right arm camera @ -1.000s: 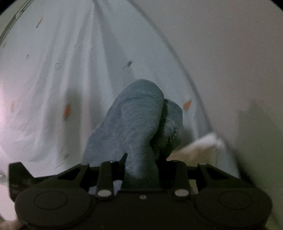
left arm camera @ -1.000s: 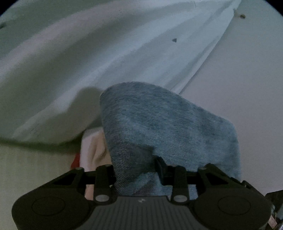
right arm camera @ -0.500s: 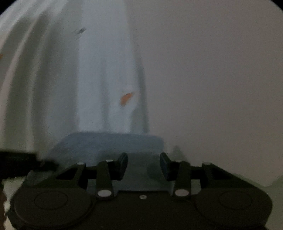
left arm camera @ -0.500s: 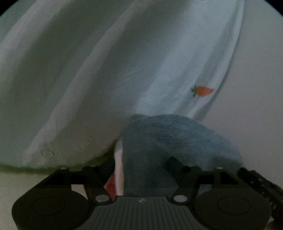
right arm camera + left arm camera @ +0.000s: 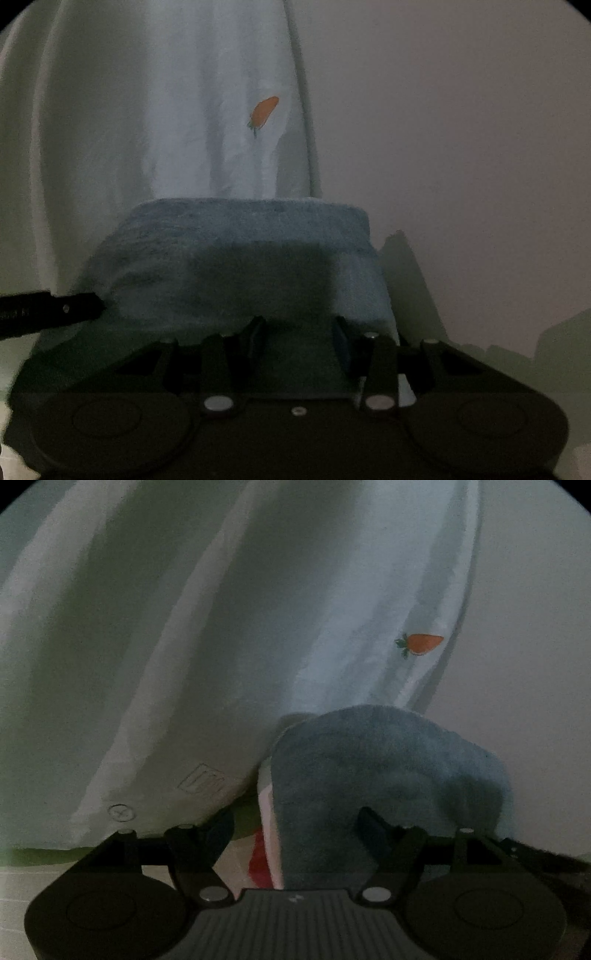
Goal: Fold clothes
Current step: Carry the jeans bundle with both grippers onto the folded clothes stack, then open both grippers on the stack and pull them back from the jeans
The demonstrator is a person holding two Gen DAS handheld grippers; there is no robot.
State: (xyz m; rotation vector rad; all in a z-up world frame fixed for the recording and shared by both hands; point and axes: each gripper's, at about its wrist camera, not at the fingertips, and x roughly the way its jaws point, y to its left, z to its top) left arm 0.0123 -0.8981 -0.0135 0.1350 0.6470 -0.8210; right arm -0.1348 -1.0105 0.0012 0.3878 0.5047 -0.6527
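Now, by item:
Denim garment [image 5: 388, 775]: blue, soft brushed weave, faded in patches; bunched into a rounded hump just ahead of the left gripper; in the right wrist view [image 5: 236, 254] a flatter folded slab with a squared top edge and sloping sides, lying on the pale surface.
Left gripper [image 5: 295, 827]: black plastic, ribbed grey housing behind; jaws spread wide, with the denim mound filling most of the gap; left finger [image 5: 218, 827] clear of the cloth, right finger [image 5: 373, 823] pressed against or sunk into it; no firm pinch visible.
Right gripper [image 5: 297, 332]: matt black, two round discs on the body; jaws moderately apart, denim lying between and under the tips; fabric loose, not clamped.
White-and-red cloth [image 5: 264, 834]: thin strip showing at the left edge of the denim, white with a red patch lower down; kind of garment unclear.
Sheet [image 5: 221, 627]: pale, thin, creased in long soft folds behind the denim; printed orange carrot [image 5: 421, 644] with green top, and faint outline marks near its lower hem; same sheet [image 5: 166, 110] and carrot [image 5: 264, 112] in the right wrist view.
Surface [image 5: 535, 664]: smooth, plain, off-white, to the right of the sheet.
Dark bar [image 5: 48, 310]: black, narrow, entering from the left edge and touching the denim.
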